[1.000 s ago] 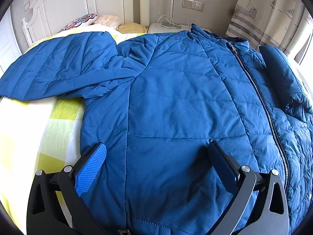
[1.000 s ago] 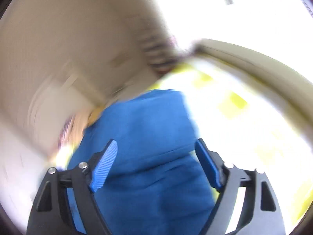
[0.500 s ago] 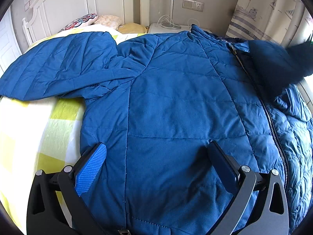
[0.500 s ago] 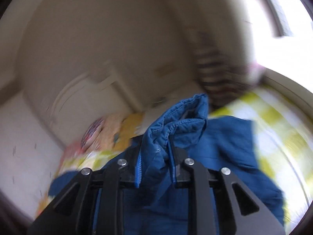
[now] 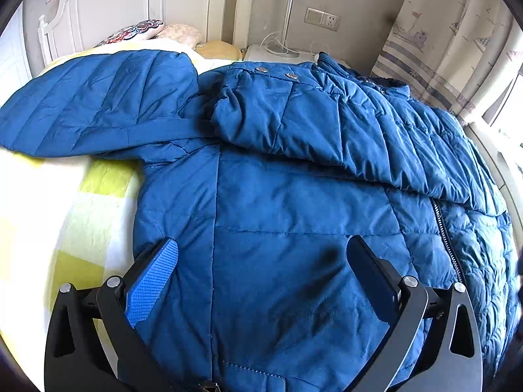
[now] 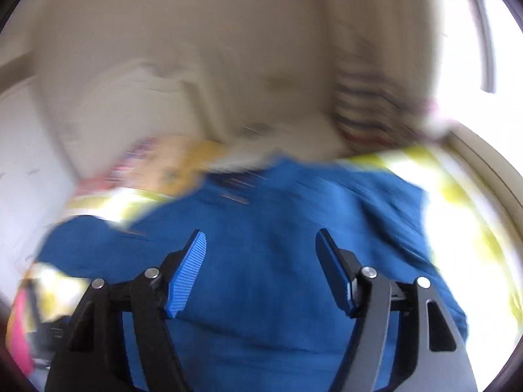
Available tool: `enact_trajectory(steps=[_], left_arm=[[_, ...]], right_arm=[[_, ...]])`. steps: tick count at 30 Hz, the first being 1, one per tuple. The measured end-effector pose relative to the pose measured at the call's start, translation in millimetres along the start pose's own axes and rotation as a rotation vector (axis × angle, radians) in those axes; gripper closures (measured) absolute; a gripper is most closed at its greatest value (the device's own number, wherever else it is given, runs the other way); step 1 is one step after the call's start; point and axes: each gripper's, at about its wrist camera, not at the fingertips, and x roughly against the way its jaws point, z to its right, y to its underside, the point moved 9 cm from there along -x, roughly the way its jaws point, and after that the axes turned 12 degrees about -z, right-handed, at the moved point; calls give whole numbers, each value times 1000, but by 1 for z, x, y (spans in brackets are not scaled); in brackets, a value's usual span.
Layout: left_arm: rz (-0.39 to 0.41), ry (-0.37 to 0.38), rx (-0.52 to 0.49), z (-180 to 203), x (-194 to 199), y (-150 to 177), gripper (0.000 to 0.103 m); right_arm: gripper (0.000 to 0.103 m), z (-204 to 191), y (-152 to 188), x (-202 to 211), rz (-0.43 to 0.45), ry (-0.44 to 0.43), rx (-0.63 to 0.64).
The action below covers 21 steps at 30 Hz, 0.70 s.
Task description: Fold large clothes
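Across the yellow-and-white checked bedsheet (image 5: 81,215) lies the big blue quilted puffer jacket (image 5: 278,215), front up, its collar toward the white headboard (image 5: 114,9). One sleeve (image 5: 310,121) is folded over the chest and ends near the jacket's middle; the other sleeve (image 5: 88,104) reaches out flat over the sheet on the headboard side.

The left gripper (image 5: 261,281) hangs over the jacket's lower panel near the hem, its jaws spread wide with nothing between them, only fabric beneath. The right gripper (image 6: 261,271) sits above blue cloth in a badly blurred view; its jaws are opening and nothing is caught between the pads.

The likely trouble is the folded sleeve. Puffy down springs back, and with no weight on it the sleeve may slide off the chest or bulge up, spoiling the next fold. Slick shell fabric could also slip from a shallow pinch when the outstretched sleeve is lifted. A low sweep across the jacket might drag the folded sleeve askew, and the zipper (image 5: 447,251) could snag a pad.
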Motion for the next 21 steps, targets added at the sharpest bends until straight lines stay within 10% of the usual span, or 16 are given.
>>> enact_trajectory(steps=[9,13,17,21], left_arm=[[-20,305,215,-19,12,-51,5],[-41,332,261,-18,-14,-87,40],[-7,185,240,-11,-20,-94,83],[174,249,225,2,45,-84,90]], right_arm=[[41,84,17,-35,-1,-166,-254],[38,83,16,-34,1,-171,-244],[37,77,7,-31,13,-200,-264],[37,77,7,-29,24,-226,-278]])
